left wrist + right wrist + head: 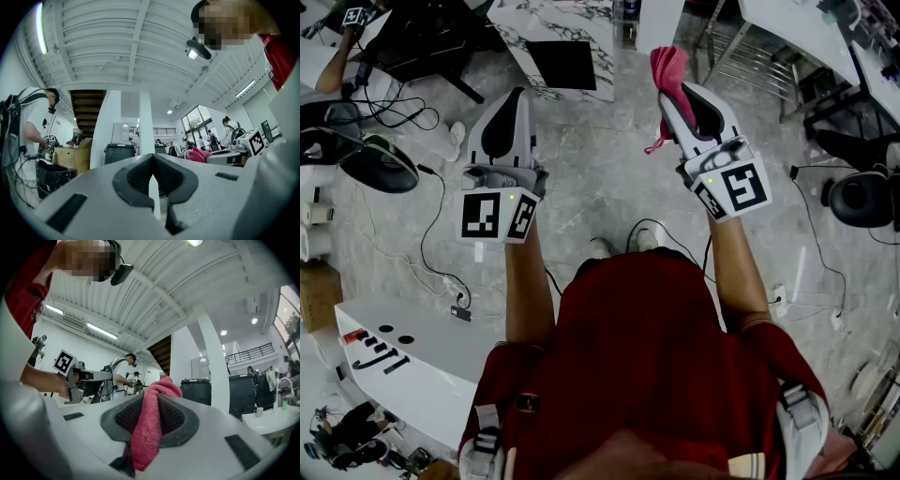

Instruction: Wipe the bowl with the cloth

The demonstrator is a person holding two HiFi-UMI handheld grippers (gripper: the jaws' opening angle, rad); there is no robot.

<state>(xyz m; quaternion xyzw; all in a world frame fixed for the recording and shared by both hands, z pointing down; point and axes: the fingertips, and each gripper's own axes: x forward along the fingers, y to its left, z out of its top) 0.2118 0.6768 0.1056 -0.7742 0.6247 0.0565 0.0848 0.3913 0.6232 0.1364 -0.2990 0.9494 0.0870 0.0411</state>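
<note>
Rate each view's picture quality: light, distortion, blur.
Head view: dim and cool-toned, edges bowed by the wide lens, the cloth sharp. Left gripper view: strong fisheye with black corners, room lines curved, the tube light blown out to white. Right gripper view: same fisheye and dark corners, evenly lit, the cloth's weave crisp close to the lens, the background softer.

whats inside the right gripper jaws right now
A pink cloth is clamped between the jaws of the right gripper. It bunches out past the tips, and a tail hangs back toward the handle. The stretch pinched between the pads is covered by the jaws themselves.
</note>
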